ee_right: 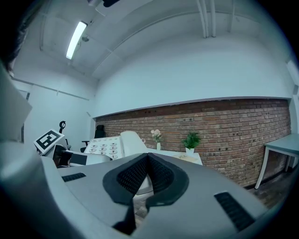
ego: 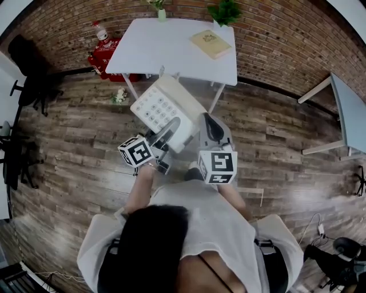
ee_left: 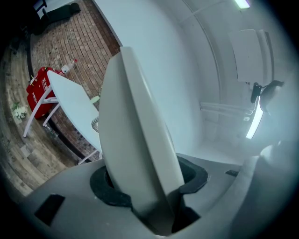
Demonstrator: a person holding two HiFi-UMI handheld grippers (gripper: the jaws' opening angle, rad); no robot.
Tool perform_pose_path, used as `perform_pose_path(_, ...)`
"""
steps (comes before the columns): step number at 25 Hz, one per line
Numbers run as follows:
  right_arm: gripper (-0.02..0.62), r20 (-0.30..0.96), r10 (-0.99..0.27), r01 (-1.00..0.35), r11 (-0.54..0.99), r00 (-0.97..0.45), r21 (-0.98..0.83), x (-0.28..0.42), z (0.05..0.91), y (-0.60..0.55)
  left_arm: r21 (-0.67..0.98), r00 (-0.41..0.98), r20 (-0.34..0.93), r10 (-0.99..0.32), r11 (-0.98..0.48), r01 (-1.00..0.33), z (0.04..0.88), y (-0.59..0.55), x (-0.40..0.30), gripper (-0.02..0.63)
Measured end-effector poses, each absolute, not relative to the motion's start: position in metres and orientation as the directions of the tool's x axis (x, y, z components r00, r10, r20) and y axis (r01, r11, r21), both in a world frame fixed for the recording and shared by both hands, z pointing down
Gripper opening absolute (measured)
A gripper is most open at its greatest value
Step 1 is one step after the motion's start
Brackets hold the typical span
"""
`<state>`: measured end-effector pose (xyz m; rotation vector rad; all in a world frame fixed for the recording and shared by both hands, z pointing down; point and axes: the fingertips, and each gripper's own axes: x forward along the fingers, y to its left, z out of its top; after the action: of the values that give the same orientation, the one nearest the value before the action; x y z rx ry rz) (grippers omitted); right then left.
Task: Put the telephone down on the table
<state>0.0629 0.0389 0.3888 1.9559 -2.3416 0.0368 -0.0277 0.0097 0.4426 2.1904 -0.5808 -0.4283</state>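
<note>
while in left claw [ego: 167, 133], telephone [ego: 157, 109] near table [ego: 171, 57] edge

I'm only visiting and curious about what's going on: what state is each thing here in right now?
Telephone: in the air, tilted, short of the table.
Left gripper: shut on the telephone's edge.
Right gripper: shut, empty.
Table: standing, telephone not yet on it.
Book: closed, flat on the table.
Plant: upright at the table's far edge.
</note>
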Motion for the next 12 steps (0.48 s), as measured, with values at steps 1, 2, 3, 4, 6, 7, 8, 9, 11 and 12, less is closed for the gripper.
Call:
perform_pose_path(1, 0.025, 0.086, -0.980, -0.983, 0.182, -0.179, 0.034, 0.068, 0.390, 0.032, 0.781, 0.836, -0.102, -0.539, -0.563, -0.269, 0.443, 0.003, -0.023, 0.258)
perform_pose_path(2, 0.025, 0.091, -0.979, -0.982, 0.186, -0.183, 0.024, 0.072, 0.392, 0.026, 0.780, 0.835, -0.094, -0.542, -0.561, -0.277, 0.444, -0.003, -0.020, 0.258)
perform_pose_path(3, 0.025, 0.099, -0.977, -0.981, 0.192, -0.190, 0.012, 0.076, 0.394, 0.020, 0.780, 0.834, -0.085, -0.544, -0.557, -0.284, 0.446, -0.008, -0.016, 0.258)
perform_pose_path(4, 0.025, 0.108, -0.974, -0.980, 0.199, -0.198, 0.000, 0.080, 0.397, 0.014, 0.782, 0.833, -0.077, -0.548, -0.551, -0.291, 0.448, -0.013, -0.013, 0.258)
perform_pose_path(6, 0.025, 0.120, -0.970, -0.977, 0.214, -0.213, -0.011, 0.087, 0.401, 0.002, 0.789, 0.827, -0.067, -0.558, -0.537, -0.298, 0.452, -0.023, -0.006, 0.258)
perform_pose_path(7, 0.025, 0.122, -0.968, -0.975, 0.220, -0.219, -0.009, 0.091, 0.401, -0.006, 0.792, 0.824, -0.065, -0.562, -0.531, -0.300, 0.453, -0.030, -0.002, 0.258)
perform_pose_path(8, 0.025, 0.122, -0.967, -0.974, 0.226, -0.225, -0.008, 0.095, 0.401, -0.014, 0.794, 0.822, -0.063, -0.567, -0.527, -0.303, 0.453, -0.038, 0.001, 0.258)
perform_pose_path(9, 0.025, 0.123, -0.965, -0.973, 0.231, -0.230, -0.008, 0.098, 0.401, -0.022, 0.795, 0.819, -0.060, -0.570, -0.524, -0.306, 0.452, -0.045, 0.004, 0.258)
perform_pose_path(11, 0.025, 0.127, -0.962, -0.970, 0.243, -0.242, -0.009, 0.103, 0.401, -0.035, 0.798, 0.815, -0.055, -0.578, -0.516, -0.312, 0.452, -0.057, 0.010, 0.258)
perform_pose_path(12, 0.025, 0.131, -0.960, -0.968, 0.249, -0.249, -0.009, 0.106, 0.401, -0.040, 0.799, 0.812, -0.052, -0.582, -0.512, -0.316, 0.452, -0.061, 0.012, 0.258)
